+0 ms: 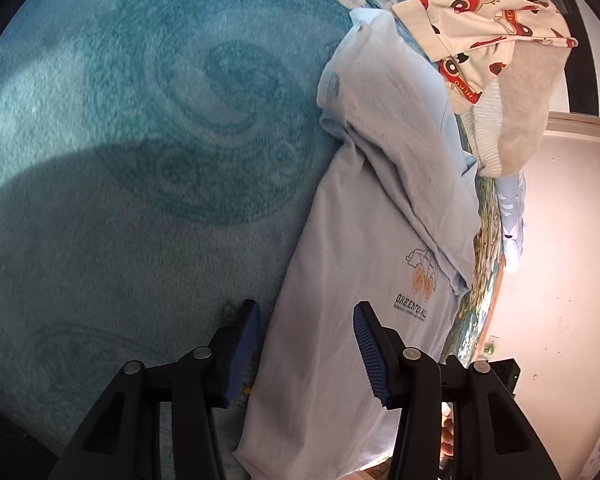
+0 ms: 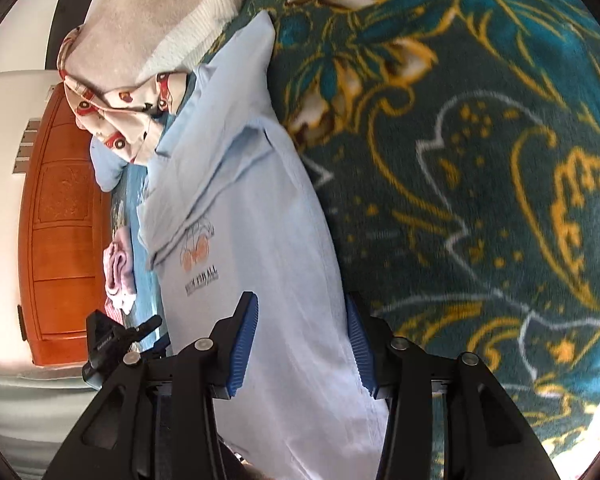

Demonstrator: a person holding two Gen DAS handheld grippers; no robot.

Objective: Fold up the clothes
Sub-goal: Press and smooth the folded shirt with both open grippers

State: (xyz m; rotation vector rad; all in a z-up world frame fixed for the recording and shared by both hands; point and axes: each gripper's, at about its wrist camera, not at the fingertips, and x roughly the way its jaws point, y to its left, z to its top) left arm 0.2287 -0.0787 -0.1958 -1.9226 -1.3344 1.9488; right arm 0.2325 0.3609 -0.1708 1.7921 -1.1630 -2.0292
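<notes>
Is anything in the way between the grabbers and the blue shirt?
Nothing visible: the light blue shirt lies right under the left gripper and the right gripper, with no other clothes between.

the left gripper (image 1: 306,344) points forward and down, its two black arms spread in a v from the bottom of its own view. the blue ribbed pads (image 1: 242,354) stand well apart, jaws half open, with nothing pinched between them. a bit of a hand (image 1: 447,436) shows low behind its right arm. the right gripper (image 2: 302,344) tilts down much the same, jaws parted about as wide; its pads (image 2: 243,346) are clear of any grip. in the right view the left gripper's black finger tip (image 2: 148,326) pokes in at lower left, just beside.
</notes>
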